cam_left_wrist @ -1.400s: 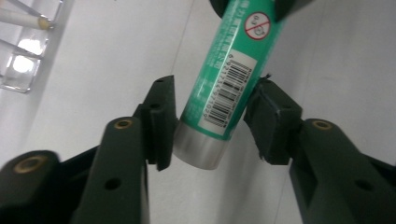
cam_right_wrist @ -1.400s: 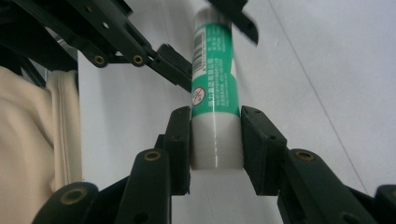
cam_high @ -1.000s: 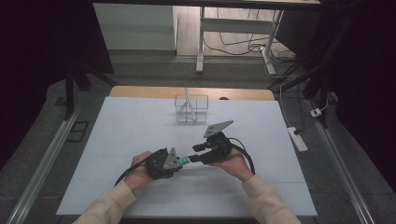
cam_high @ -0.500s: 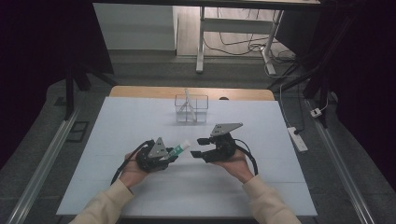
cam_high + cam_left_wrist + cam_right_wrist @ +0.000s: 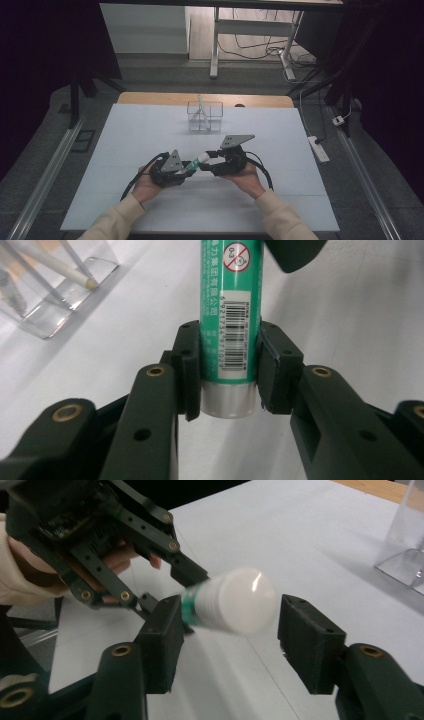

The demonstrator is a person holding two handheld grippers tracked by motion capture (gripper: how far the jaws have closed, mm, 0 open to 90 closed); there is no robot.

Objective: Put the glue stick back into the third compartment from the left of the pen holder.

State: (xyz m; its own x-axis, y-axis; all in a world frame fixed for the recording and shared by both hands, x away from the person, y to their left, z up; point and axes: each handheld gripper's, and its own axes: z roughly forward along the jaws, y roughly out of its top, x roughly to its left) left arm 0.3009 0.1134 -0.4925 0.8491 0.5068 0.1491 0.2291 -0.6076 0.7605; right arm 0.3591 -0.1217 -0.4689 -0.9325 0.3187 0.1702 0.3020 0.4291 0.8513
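- High view: both hands sit near the front edge of the white table [image 5: 125, 150], around its middle. The left gripper [image 5: 186, 170] pinches a green tube with a white cap [image 5: 196, 163] that points across at the right gripper [image 5: 209, 159], just above the tabletop. A clear plastic box with thin white sticks in it [image 5: 205, 116] stands well apart, near the back edge.
- Left gripper view: pretty clear here, the two black pads [image 5: 189, 367] press on either side of the tube [image 5: 231, 305], low on its body just above the silver end, barcode facing the camera. The clear box [image 5: 50, 285] sits off at the upper left.
- Right gripper view: the white cap [image 5: 239, 600] sits between the spread jaws. They've just been closing, but the right-hand pad clearly stands off the cap, so no grip. The left gripper [image 5: 175, 587] holds the tube's far end.
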